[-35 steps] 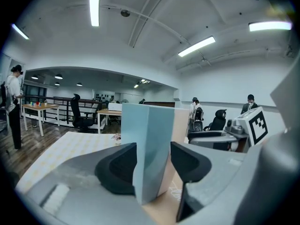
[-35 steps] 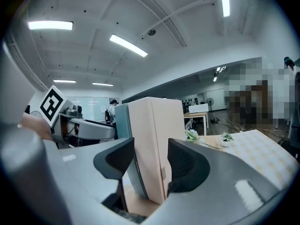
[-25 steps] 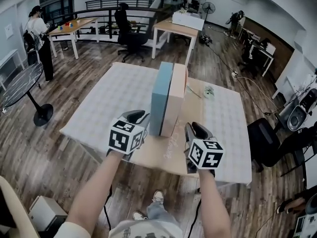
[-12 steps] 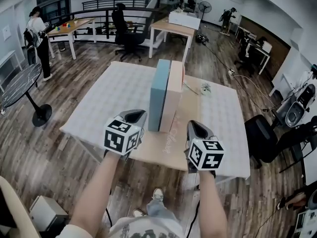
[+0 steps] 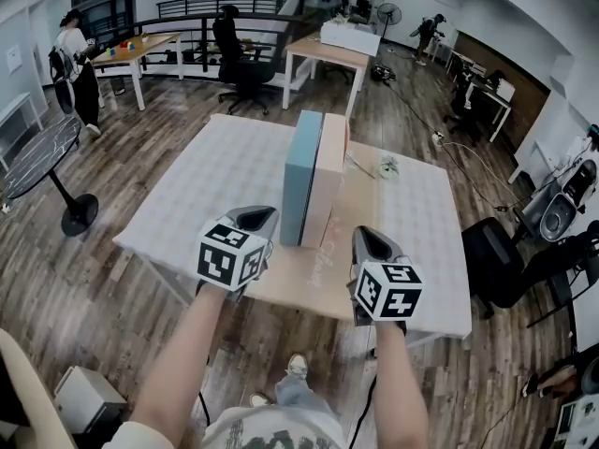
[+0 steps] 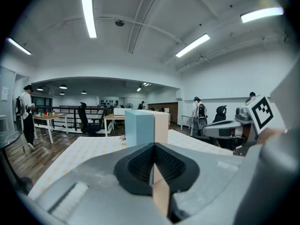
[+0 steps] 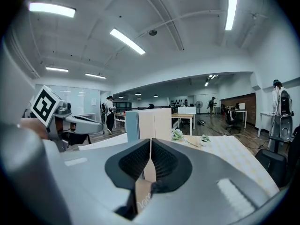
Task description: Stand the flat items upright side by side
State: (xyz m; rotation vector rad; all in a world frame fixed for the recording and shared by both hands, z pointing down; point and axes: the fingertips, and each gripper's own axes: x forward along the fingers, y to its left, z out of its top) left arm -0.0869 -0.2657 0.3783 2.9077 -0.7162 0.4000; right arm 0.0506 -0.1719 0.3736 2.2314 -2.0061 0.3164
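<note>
Pale blue flat box (image 5: pixel 301 178) and beige flat box (image 5: pixel 328 190) are seen upright, touching side by side, mid white-clothed table (image 5: pixel 201 190). Left gripper (image 5: pixel 254 221) and right gripper (image 5: pixel 371 244) are clenched on nothing, just in front of the boxes.

1. Open-plan office or lab workspace: one big room with a wood-plank floor (image 5: pixel 140 148) and white walls.
2. Long strip lights (image 6: pixel 87 13) hang under a bare white ceiling.
3. Desks are scattered about: a pale wooden desk (image 5: pixel 323 56), and a black swivel chair (image 5: pixel 241 64) near it. More workstations (image 5: pixel 487 92) line the right wall.
4. A black metal railing (image 5: pixel 201 7) runs along the far side.
5. Kit is lying about: a standing fan (image 5: pixel 394 14), a speaker (image 5: pixel 560 215) and a cable (image 5: pixel 418 112) trailing over the floor.
6. A person with a backpack (image 5: pixel 75 64) stands near the left desk (image 5: pixel 140 50). Another person (image 5: pixel 428 31) stands far back.
7. A round black side table (image 5: pixel 42 152) stands at the left.
</note>
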